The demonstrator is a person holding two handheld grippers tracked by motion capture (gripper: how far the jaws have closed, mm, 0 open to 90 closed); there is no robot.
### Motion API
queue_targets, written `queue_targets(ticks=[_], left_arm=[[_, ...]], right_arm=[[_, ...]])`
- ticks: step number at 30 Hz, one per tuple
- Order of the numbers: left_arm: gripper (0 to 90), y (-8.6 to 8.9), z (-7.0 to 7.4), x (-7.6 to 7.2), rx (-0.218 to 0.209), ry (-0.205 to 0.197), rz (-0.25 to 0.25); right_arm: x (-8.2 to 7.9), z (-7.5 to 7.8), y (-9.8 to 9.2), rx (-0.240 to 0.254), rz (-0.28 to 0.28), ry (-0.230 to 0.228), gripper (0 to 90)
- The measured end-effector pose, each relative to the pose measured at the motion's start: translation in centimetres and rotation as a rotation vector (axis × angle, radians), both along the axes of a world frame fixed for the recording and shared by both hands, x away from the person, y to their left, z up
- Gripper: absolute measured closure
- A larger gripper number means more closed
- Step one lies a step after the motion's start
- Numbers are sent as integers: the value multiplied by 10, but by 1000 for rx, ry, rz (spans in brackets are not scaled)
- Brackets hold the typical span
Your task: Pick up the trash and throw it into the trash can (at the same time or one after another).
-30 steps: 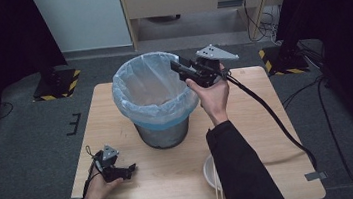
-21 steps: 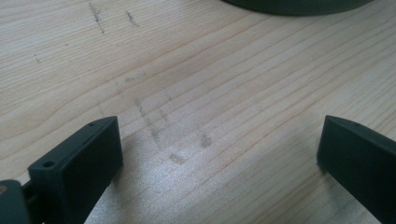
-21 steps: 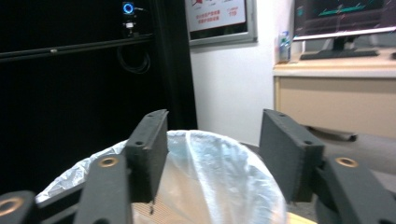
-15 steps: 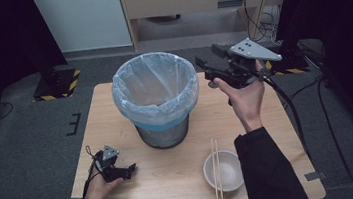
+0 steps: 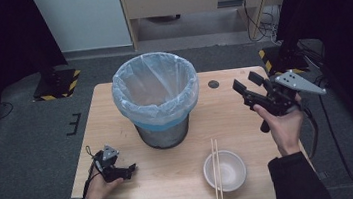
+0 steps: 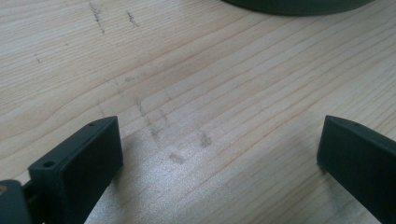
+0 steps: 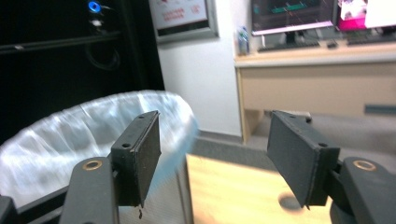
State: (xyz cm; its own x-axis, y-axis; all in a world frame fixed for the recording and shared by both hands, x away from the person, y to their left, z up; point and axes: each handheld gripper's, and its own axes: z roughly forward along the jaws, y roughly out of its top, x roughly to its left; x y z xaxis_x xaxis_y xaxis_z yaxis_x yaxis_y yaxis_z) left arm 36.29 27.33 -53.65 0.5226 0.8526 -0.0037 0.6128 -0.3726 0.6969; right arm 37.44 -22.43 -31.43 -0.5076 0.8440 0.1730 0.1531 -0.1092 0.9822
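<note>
Two chopsticks [image 5: 215, 165] lie side by side across the left part of the white bowl [image 5: 225, 170], which sits near the front edge of the wooden table [image 5: 115, 111], right of centre. Their long axis runs from the near edge straight away from the person, toward the bin [image 5: 157, 101] lined with a pale blue bag, and their far tips stop short of the bin's base.

The right gripper [image 5: 248, 87] is held up in the air over the right side of the table, its jaws spread wide with nothing between them, aimed leftward toward the bin's rim. In the right gripper view [image 7: 212, 156] the liner's edge shows past the left jaw. From those jaws the bowl and chopsticks lie below and back toward the person, slightly to the left.

The left gripper [image 5: 125, 172] rests low at the table's front left corner, its jaws likewise parted and empty; in the left gripper view [image 6: 219, 154] bare wood grain lies between them. The bowl sits to its right, with open tabletop between.

Judging by position, the right hand [image 5: 283, 127] looks nearer. To take the chopsticks it would have to drop, pull back, and close across their length rather than along it.
</note>
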Motion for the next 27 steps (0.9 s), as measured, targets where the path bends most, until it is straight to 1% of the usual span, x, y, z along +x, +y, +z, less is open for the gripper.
queue_targets(ticks=[2,4,8,9,16,20,27], left_arm=[[0,0,0,0,0,0,1],[0,0,0,0,-1,0,1],[0,0,0,0,-1,0,2],[0,0,0,0,-1,0,3],[0,0,0,0,-1,0,3],[0,0,0,0,-1,0,3],[0,0,0,0,-1,0,3]], right_arm=[[-4,-18,-9,6,-16,32,350],[-8,-33,-15,0,-24,57,352],[-17,-58,-20,-18,-28,106,357],[-19,-62,-20,-23,-27,117,357],[-35,-96,-15,-106,4,192,373],[-41,-110,-10,-126,17,229,387],[-47,-126,7,-166,59,276,409]])
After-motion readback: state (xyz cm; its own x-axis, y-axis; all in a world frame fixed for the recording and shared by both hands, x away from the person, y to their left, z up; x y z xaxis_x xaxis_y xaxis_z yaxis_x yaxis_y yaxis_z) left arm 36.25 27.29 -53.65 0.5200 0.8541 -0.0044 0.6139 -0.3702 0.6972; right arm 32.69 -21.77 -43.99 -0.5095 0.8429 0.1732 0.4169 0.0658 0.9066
